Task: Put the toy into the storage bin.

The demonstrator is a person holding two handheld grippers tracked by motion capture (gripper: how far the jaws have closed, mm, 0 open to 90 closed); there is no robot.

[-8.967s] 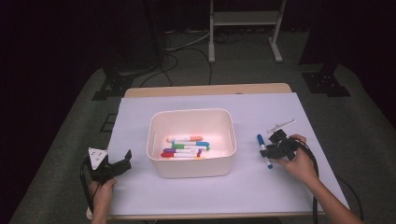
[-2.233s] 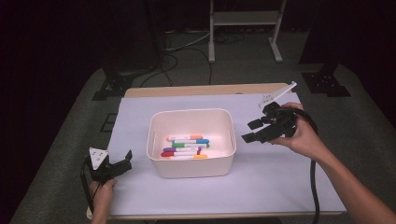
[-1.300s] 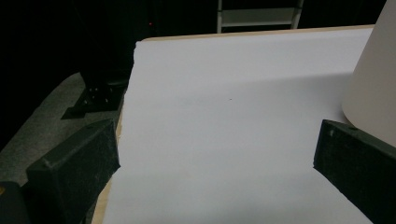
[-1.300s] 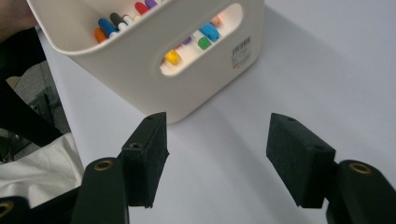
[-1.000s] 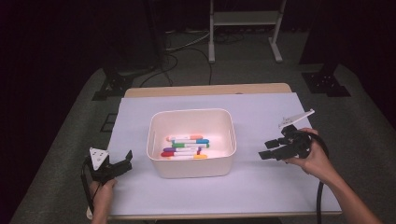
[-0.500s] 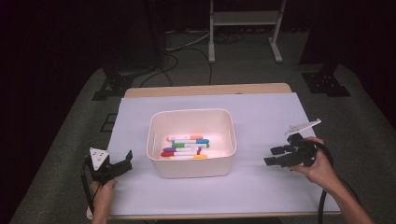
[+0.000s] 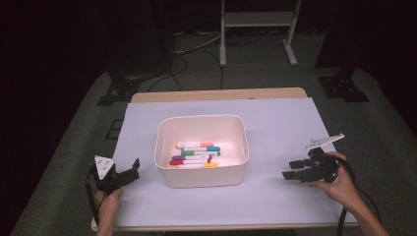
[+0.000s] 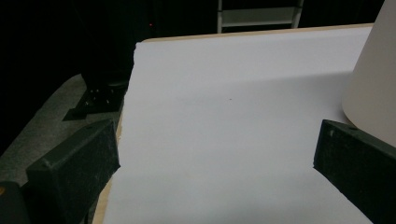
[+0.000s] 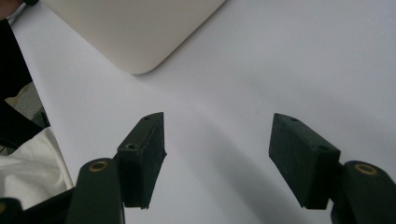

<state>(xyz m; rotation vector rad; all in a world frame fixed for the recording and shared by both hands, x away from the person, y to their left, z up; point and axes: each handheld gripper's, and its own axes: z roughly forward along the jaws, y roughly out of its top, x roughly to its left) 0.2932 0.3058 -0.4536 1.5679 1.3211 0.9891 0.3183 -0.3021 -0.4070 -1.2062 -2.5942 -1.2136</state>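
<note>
- Right gripper (image 7: 293,175) empty now, jaws wide apart, nothing between them but bare white sheet (image 9: 299,65) in the right gripper view
- Pulled back toward the near right edge of the table, well clear of the bin (image 7: 201,183); a second ago higher and closer in, two seconds ago up near the far right corner
- Blue marker that lay on the sheet by that hand nine seconds back gone from there; sheet to the right of the bin bare
- Markers (image 7: 196,153) lying flat in the bin, stacked side by side across its floor: orange, blue, green, purple, red and yellow caps showing; whether the blue one is the newcomer, hard to say for certain
- Left gripper (image 7: 127,173) parked at the near left, same spot as in every earlier picture, jaws spread, holding nothing; bin wall (image 8: 373,88) just off its right jaw in the left gripper view
- Bin unmoved in the middle of the sheet, upright
- Meaning for the job: no loose marker left on the sheet, so the gathering looks finished or very nearly so
- Both hands low and back near the table's front edge, reads as a rest pose rather than a fresh reach
</note>
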